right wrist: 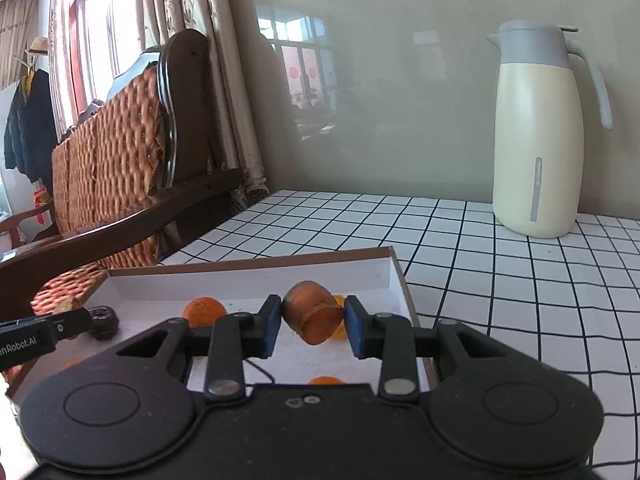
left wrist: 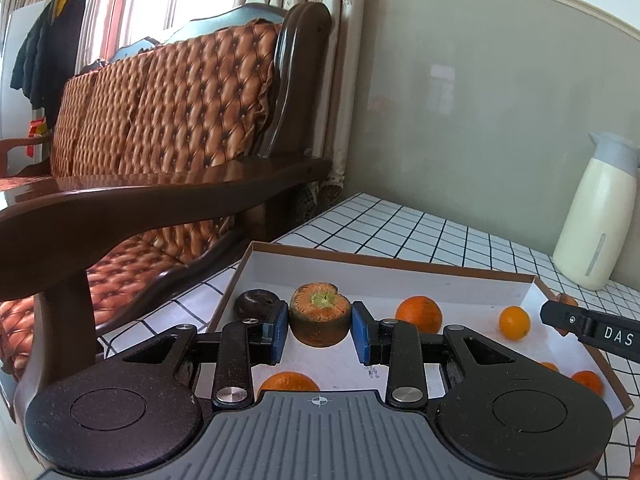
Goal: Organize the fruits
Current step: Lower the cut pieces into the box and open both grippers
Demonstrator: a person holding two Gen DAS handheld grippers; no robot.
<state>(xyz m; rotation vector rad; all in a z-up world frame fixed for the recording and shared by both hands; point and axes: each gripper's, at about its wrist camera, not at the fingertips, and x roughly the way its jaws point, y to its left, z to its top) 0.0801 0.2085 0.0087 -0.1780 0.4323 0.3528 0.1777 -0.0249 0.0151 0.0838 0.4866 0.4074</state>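
Observation:
A shallow white box (left wrist: 372, 276) with a brown rim lies on the checked table. In the left wrist view, my left gripper (left wrist: 320, 330) is shut on a carrot top piece (left wrist: 319, 314) with a green stem scar, held over the box. A dark doughnut-like item (left wrist: 256, 303) and several oranges (left wrist: 419, 314) lie in the box. In the right wrist view, my right gripper (right wrist: 308, 326) is shut on another carrot piece (right wrist: 314, 318) over the box (right wrist: 394, 276). The right gripper's tip shows in the left view (left wrist: 576, 322), the left gripper's in the right view (right wrist: 60, 326).
A cream jug with a grey lid (right wrist: 538, 132) stands at the back right of the table against the wall. A wooden sofa with brown quilted cushions (left wrist: 160, 120) stands close by the table's left edge, its armrest (left wrist: 160, 204) beside the box.

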